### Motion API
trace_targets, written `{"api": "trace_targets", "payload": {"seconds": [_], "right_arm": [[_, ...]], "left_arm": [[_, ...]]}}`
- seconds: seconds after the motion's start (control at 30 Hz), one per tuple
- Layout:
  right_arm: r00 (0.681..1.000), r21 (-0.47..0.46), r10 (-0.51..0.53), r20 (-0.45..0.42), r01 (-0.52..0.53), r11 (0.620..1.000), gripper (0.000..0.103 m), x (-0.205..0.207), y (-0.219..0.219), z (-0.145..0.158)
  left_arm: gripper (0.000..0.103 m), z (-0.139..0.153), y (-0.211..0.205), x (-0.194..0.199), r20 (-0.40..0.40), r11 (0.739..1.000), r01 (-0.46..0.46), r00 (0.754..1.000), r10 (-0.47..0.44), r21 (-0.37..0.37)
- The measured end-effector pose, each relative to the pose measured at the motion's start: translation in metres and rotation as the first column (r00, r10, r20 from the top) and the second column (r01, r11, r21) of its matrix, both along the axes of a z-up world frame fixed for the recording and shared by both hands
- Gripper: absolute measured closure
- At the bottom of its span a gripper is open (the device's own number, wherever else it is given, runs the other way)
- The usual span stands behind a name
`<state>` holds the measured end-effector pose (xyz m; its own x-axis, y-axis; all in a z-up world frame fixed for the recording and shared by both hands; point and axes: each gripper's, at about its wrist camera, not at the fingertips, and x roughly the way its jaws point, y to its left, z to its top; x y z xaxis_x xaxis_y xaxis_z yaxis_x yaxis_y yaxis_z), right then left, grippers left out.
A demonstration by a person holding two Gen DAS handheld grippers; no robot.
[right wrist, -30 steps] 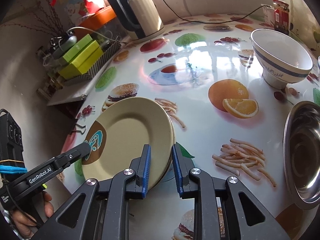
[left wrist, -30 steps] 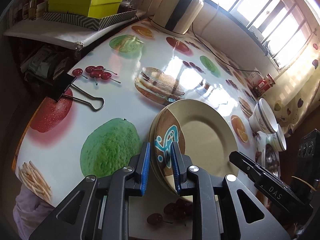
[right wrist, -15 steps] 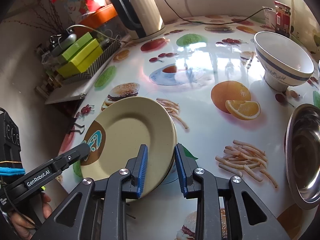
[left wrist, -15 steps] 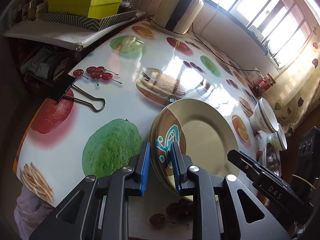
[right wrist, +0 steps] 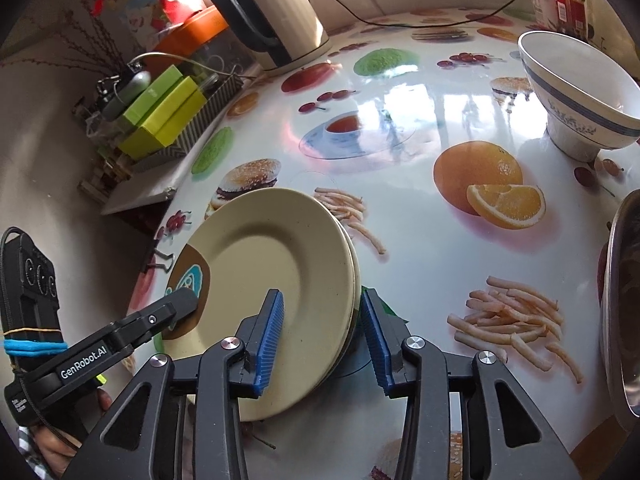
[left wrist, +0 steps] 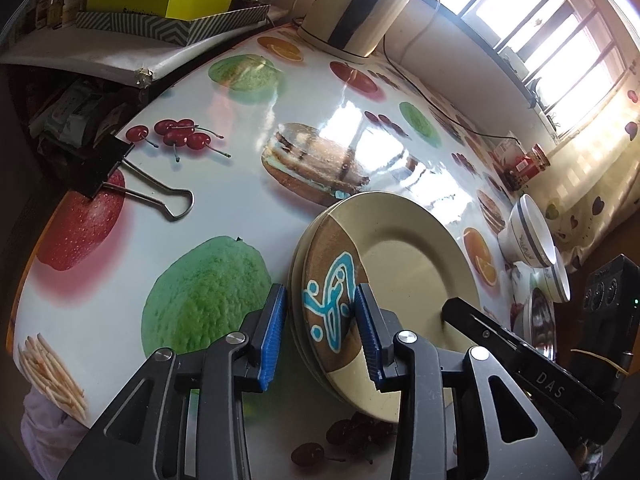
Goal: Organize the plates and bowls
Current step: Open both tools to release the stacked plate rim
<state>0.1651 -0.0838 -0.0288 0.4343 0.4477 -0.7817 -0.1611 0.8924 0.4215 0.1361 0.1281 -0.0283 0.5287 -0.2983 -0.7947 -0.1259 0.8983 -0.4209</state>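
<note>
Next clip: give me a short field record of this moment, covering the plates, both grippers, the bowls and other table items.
plates: beige stack lying flat on the fruit-print table
left gripper: jaws opening, straddling the stack's rim at the brown patch, pads off it
right gripper: jaws opening, straddling the opposite rim, pads off it
bowls: white blue-banded bowl upright, apart from the plates; second bowl beside it
metal bowl: at the table edge, partly out of view
other: binder clip, kettle
</note>
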Motion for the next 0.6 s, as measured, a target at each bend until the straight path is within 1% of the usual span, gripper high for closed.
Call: {"api": "trace_targets", "payload": {"seconds": [0.07,0.17,0.6], "right_arm": [[1.000,0.001,-0.002,-0.001,0.002,1.000,0.067,0.002,-0.001,0.000],[1.000,-0.001,-0.002,0.000,0.002,1.000,0.069,0.006,-0.001,0.001],[1.000,-0.005,-0.017,-0.007,0.017,1.000,0.069,0.042,0.000,0.001]], "left_arm": [[0.067,0.001,0.001,0.002,-0.002,1.000,-0.001,1.000,0.001,0.003],[0.067,0.000,0.001,0.007,-0.002,1.000,-0.005,1.000,0.005,0.006],[0.067,0.002,-0.002,0.045,-0.015,1.000,0.003,1.000,-0.003,0.023]]}}
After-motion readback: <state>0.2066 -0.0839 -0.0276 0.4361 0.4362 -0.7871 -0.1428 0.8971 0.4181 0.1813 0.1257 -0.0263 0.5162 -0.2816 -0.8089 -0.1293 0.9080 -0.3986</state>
